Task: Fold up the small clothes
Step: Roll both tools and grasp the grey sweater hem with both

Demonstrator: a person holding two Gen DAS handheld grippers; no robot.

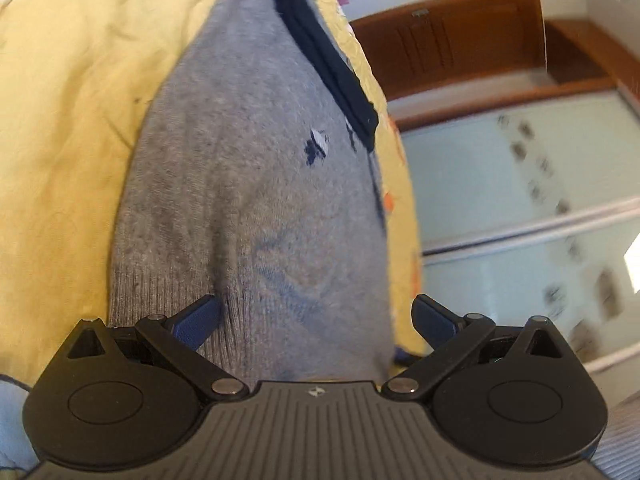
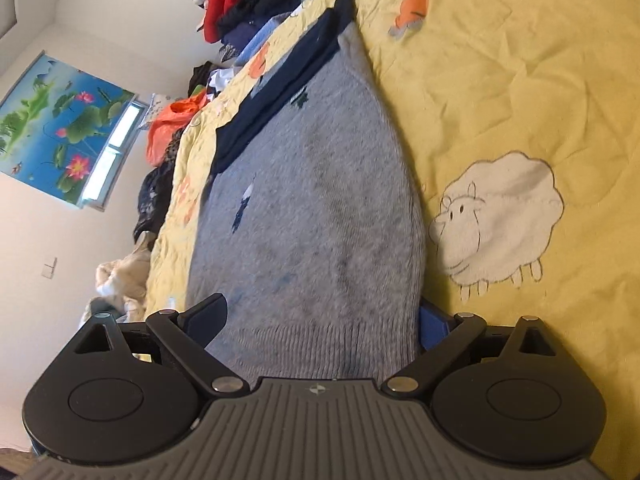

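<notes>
Left wrist view: a grey knit sweater (image 1: 256, 184) fills mid-frame, flat on the yellow quilt (image 1: 68, 92). Left gripper (image 1: 316, 316) and right gripper (image 2: 320, 316) both gape wide, straddling its ribbed hem (image 2: 304, 340). Soft, light, floppy; pinch the hem corners.

Grey sweater (image 2: 312, 208) with navy trim, yellow quilt (image 2: 500, 92) with white sheep print (image 2: 500, 224).

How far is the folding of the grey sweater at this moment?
Done: the grey sweater lies spread on the yellow bedcover. In hand: the left tool and right tool, both open, straddle its ribbed hem. Left: gripping and every fold; more clothes wait behind.
</notes>
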